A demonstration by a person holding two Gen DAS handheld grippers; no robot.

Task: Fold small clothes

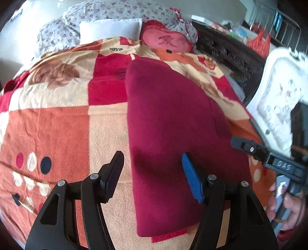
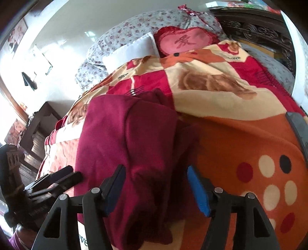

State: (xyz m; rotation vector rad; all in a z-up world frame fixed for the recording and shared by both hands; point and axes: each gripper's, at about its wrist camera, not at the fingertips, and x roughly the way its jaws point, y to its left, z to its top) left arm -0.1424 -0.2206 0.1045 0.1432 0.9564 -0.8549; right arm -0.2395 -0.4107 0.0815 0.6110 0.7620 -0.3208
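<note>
A dark red garment (image 1: 169,119) lies folded into a long strip on the checked blanket (image 1: 57,127). My left gripper (image 1: 152,159) stands open over its near left edge, one finger above the blanket and the blue-padded one above the cloth. In the right wrist view the same garment (image 2: 123,134) looks rumpled along its right side. My right gripper (image 2: 156,171) is open above that near end, with cloth lying under the gap but not pinched. The left gripper's dark fingers (image 2: 69,174) show at the lower left there.
At the head of the bed lie a pink heart cushion (image 1: 167,41), a white pillow (image 1: 109,28) and floral pillows (image 1: 119,11). A carved dark headboard (image 2: 256,30) runs along the right. A white chair (image 1: 279,92) and a dark bedside cabinet (image 2: 38,130) flank the bed.
</note>
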